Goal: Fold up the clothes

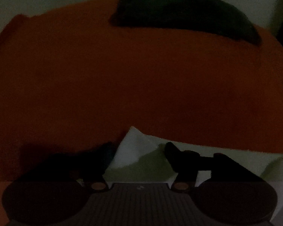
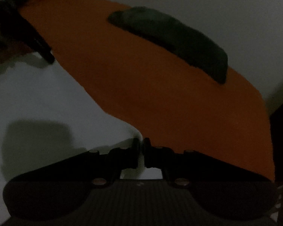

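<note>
Both shots are coming out really dim and grainy, colours going muddy. The flat orange cloth (image 1: 141,75) is reading as dull rust, and the folded dark green garment (image 2: 171,41) is showing up almost black. Both black two-finger grippers (image 1: 139,148) (image 2: 141,146) are sitting as plain silhouettes. Soft shadows are falling on the pale white surface (image 2: 37,98) at near left. Fisheye is bending edges, corners are going black, everything's slightly blurry.

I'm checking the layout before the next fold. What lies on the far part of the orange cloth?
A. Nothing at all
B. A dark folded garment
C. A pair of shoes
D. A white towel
B: a dark folded garment rests on the far part of the orange cloth, seen in both wrist views.
</note>
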The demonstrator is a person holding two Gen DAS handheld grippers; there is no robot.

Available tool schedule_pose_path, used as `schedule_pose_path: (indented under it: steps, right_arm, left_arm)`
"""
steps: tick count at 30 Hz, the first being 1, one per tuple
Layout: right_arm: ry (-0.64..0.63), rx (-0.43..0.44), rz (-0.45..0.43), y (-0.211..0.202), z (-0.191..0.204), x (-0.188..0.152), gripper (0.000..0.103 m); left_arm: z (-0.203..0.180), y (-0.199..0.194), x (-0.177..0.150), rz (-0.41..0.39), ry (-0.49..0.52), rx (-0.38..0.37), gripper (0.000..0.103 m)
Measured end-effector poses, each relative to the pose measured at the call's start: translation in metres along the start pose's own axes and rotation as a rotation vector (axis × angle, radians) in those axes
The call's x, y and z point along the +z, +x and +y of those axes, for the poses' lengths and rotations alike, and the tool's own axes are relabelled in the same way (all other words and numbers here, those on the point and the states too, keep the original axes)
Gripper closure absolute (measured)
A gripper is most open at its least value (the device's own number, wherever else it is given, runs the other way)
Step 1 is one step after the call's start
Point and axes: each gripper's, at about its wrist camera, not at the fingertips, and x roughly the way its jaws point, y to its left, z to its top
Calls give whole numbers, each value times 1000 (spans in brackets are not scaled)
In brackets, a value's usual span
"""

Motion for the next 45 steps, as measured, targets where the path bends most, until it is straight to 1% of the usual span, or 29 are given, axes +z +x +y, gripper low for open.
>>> schedule_pose_path:
  steps: [1, 3, 4, 5, 6, 7, 9, 10, 11, 13, 14, 16, 17, 19, 21, 23, 25, 27, 28, 29, 30, 32, 34, 38, 39, 42, 43, 44, 45]
  right_arm:
    - [7, 35, 12, 2, 1, -1, 97]
    - [14, 86, 45, 10, 4, -5, 95]
    - [-1, 77, 43, 8, 7, -8, 93]
    - [1, 70, 39, 7, 9, -10, 91]
    - [10, 68, 37, 6, 11, -12, 90]
    - [14, 66, 34, 8, 11, -9, 89]
    - [-4, 44, 15, 23, 10, 3, 89]
    - [-20, 35, -4, 28, 11, 7, 90]
    - [-32, 32, -22, 31, 13, 10, 96]
    - [-22, 32, -51, 35, 14, 13, 95]
    - [-17, 37, -57, 36, 15, 13, 96]
    - [-7, 52, -64, 38, 17, 13, 96]
    - [-3, 54, -67, 37, 17, 11, 96]
    - [9, 60, -75, 33, 17, 6, 95]
    - [26, 66, -80, 31, 16, 4, 95]
    - [37, 70, -80, 30, 15, 4, 95]
    - [36, 69, -79, 29, 14, 4, 95]
    - [36, 69, -77, 28, 13, 4, 95]
    - [36, 68, -77, 28, 13, 4, 95]
    - [35, 68, -76, 27, 13, 4, 95]
    - [35, 68, -75, 27, 12, 4, 95]
    - [35, 67, -74, 26, 12, 4, 95]
    - [34, 66, -72, 25, 11, 4, 95]
    - [33, 65, -70, 23, 10, 5, 95]
    - [33, 65, -69, 22, 10, 5, 95]
    - [34, 60, -69, 24, 8, 7, 95]
    - [34, 58, -70, 24, 7, 7, 95]
    - [34, 56, -70, 25, 6, 8, 95]
    - [35, 55, -70, 25, 6, 9, 95]
  left_arm:
    - [2, -1, -3, 30, 13, -32, 55]
    - [1, -3, -5, 52, 49, -24, 59]
    - [0, -4, -6, 57, 54, -20, 62]
    - [0, -4, -6, 57, 41, -22, 72]
    - [1, 0, 0, 48, 13, -14, 78]
    - [-1, 1, 1, 40, -12, -19, 92]
    - [-5, 2, 3, 24, -60, -35, 97]
    - [-7, 2, 4, 16, -84, -43, 98]
    - [-9, 2, 4, 8, -108, -52, 98]
    - [1, -3, 6, 0, -162, -87, 97]
    - [4, -5, 7, 6, -180, -110, 94]
    - [3, -14, 7, -10, -163, -100, 86]
    - [3, -19, 7, -19, -153, -92, 72]
    - [-5, -26, 1, -27, -110, -104, 62]
    - [-17, -28, -4, -21, -63, -144, 62]
    - [-36, -31, -7, -17, 16, -156, 57]
    - [-61, -38, -15, 29, 75, -168, 59]
    - [-83, -40, -19, 99, 83, -185, 61]
    - [-91, -39, -20, 136, 51, -191, 68]
    - [-99, -39, -21, 172, 14, -196, 70]
    - [-107, -38, -22, 209, -23, -201, 70]
    - [-123, -32, -26, 266, -60, -175, 70]
    - [-128, -31, -29, 263, -147, -175, 69]
    - [-121, -38, -43, 234, -323, -215, 59]
    - [-122, -40, -46, 224, -338, -220, 58]
    - [-135, -42, -57, 240, -314, -199, 61]
    - [-138, -41, -62, 240, -319, -185, 70]
    - [-142, -41, -67, 239, -328, -169, 86]
    - [-145, -40, -72, 237, -336, -153, 89]
